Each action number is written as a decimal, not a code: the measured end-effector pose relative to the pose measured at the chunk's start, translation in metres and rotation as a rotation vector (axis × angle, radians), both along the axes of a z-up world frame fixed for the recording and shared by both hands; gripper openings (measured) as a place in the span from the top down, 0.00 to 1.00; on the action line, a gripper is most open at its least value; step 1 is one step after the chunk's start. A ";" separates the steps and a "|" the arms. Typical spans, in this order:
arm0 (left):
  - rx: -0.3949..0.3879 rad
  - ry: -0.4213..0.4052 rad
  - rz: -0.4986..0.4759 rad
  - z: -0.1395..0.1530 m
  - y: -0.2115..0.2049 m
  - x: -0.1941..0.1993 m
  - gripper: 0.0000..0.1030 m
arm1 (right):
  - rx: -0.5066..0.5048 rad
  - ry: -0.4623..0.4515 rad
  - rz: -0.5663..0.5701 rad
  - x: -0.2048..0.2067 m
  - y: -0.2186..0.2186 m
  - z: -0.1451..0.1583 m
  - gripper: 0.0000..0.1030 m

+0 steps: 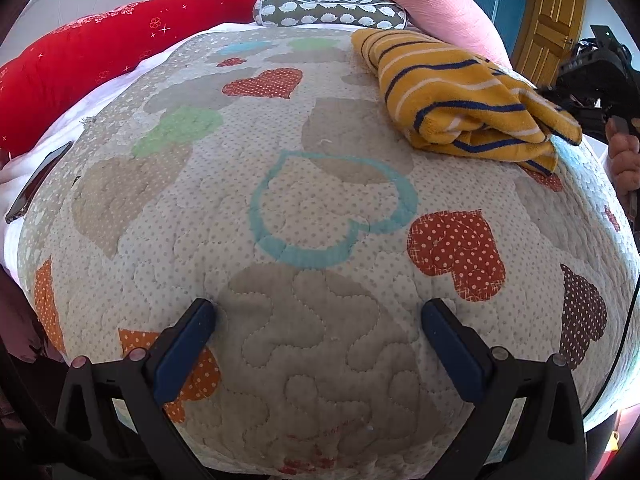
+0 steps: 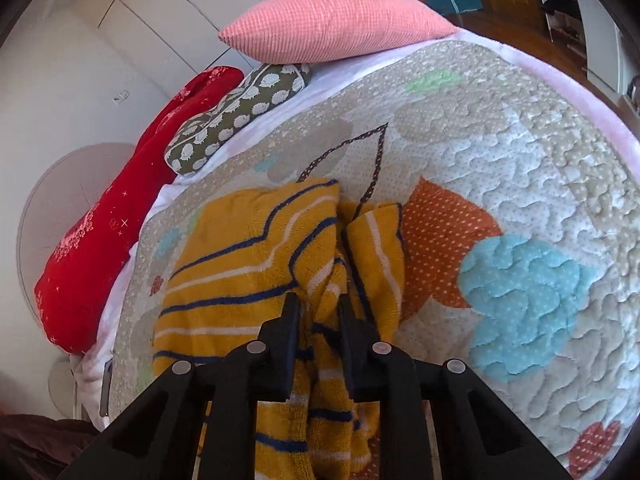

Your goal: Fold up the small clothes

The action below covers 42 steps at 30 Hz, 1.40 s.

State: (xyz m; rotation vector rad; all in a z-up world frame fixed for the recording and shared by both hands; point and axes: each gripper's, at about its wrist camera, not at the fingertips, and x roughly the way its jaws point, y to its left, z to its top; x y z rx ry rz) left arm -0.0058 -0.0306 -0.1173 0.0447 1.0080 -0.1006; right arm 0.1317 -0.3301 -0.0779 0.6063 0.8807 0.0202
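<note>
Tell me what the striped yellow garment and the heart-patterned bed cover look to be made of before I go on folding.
Striped yellow garment: soft, matte, fuzzy-piled knit, perhaps terry or fleece; it bunches in thick limp folds between the right tool.
Heart-patterned bed cover: quilted, padded cloth, likely cotton, matte; wavy stitch lines pucker it and sewn-on polka-dot hearts show.

A bed point(image 1: 120, 80) carries a quilted heart-patch quilt point(image 1: 320, 240). On the quilt lies 1 mustard striped garment point(image 1: 460, 96), loosely folded. At the head lie 3 cushions: red point(image 1: 100, 52), hedgehog-print point(image 1: 332, 12), pink point(image 1: 432, 8). A dark flat object, perhaps a phone point(image 1: 36, 184), lies at the edge.
</note>
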 end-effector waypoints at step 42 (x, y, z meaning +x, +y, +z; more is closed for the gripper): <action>-0.008 0.009 -0.011 -0.001 -0.001 -0.001 0.00 | -0.038 -0.036 0.039 -0.125 0.046 0.008 0.33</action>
